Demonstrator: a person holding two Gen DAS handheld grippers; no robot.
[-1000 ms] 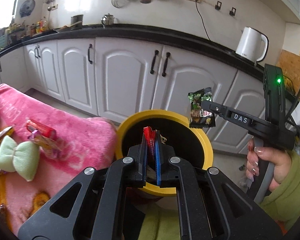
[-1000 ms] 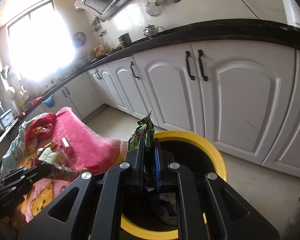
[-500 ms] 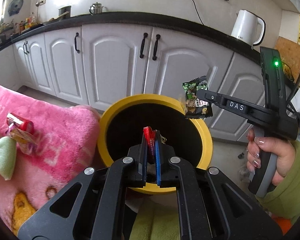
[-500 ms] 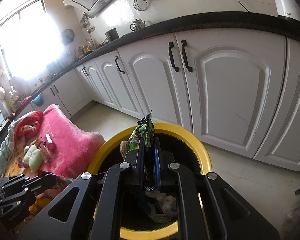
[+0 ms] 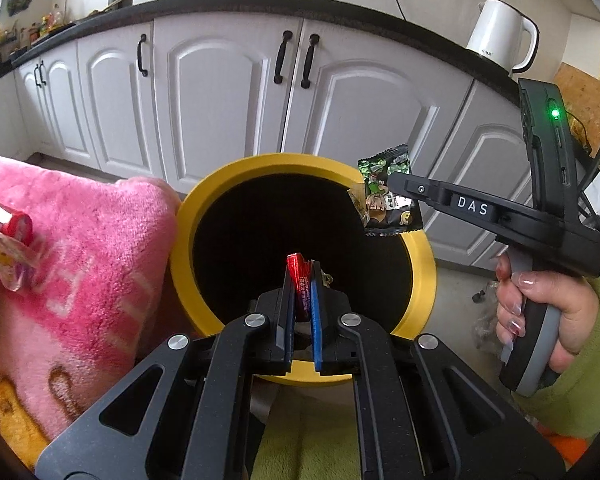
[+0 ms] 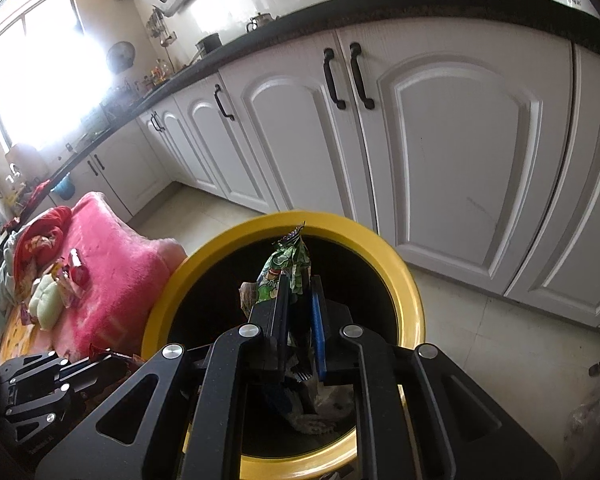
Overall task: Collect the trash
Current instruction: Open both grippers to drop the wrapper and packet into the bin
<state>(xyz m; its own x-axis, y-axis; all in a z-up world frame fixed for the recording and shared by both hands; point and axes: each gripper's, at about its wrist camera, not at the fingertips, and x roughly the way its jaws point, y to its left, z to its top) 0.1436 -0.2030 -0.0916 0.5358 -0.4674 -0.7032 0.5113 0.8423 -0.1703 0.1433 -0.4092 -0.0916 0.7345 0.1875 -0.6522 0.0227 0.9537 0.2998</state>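
Observation:
A yellow round trash bin (image 5: 418, 276) with a dark inside stands on the floor before white cabinets; it also shows in the right wrist view (image 6: 410, 292). My left gripper (image 5: 302, 276) is shut on a red wrapper (image 5: 298, 276) and holds it over the bin's near side. My right gripper (image 6: 298, 292) is shut on a green snack packet (image 6: 288, 264) over the bin's opening. The packet also shows in the left wrist view (image 5: 388, 204) above the bin's right rim. Some trash (image 6: 328, 404) lies at the bin's bottom.
A pink blanket (image 5: 72, 264) lies left of the bin with more wrappers (image 5: 8, 236) and a green plush (image 6: 48, 304) on it. White cabinet doors (image 5: 220, 92) stand behind. A white kettle (image 5: 500, 36) sits on the black counter. Tiled floor (image 6: 500, 340) lies to the right.
Both grippers have moved closer over the bin, each still holding its wrapper. The bin looms larger and the blanket has slid left in the left wrist view.

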